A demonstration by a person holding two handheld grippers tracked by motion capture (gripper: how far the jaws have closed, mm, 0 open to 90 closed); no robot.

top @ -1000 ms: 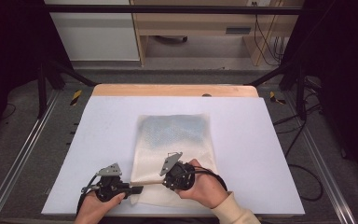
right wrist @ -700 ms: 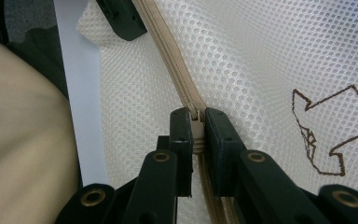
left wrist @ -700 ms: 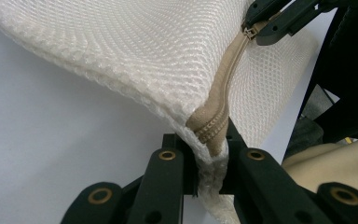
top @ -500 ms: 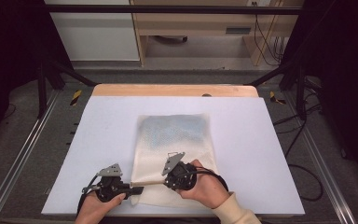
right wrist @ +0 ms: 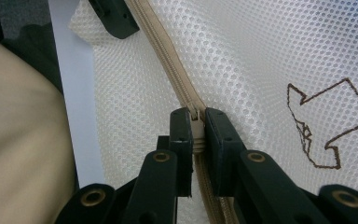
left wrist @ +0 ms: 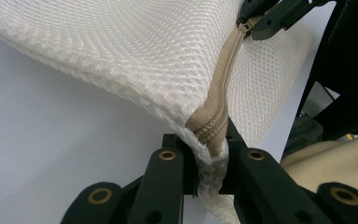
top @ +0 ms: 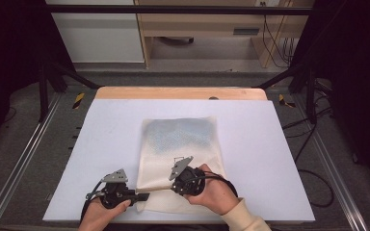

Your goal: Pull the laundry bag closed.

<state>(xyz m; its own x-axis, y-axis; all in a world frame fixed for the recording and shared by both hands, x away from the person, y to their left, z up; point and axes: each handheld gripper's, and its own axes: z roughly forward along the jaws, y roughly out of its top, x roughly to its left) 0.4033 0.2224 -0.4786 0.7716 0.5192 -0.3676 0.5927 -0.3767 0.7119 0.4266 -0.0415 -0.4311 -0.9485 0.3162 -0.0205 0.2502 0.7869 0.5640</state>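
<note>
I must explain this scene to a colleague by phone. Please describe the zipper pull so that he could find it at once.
On the white table lies a cream mesh bag. A tan zipper runs along its near edge. The zipper pull is the small tab pinched in the right gripper, beside a brown stitched arrow.

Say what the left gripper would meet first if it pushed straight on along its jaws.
The left gripper is shut on the corner of the mesh bag at the zipper's end. Straight on it would push into the bag; farther along the zipper is the right gripper, depth unclear.
</note>
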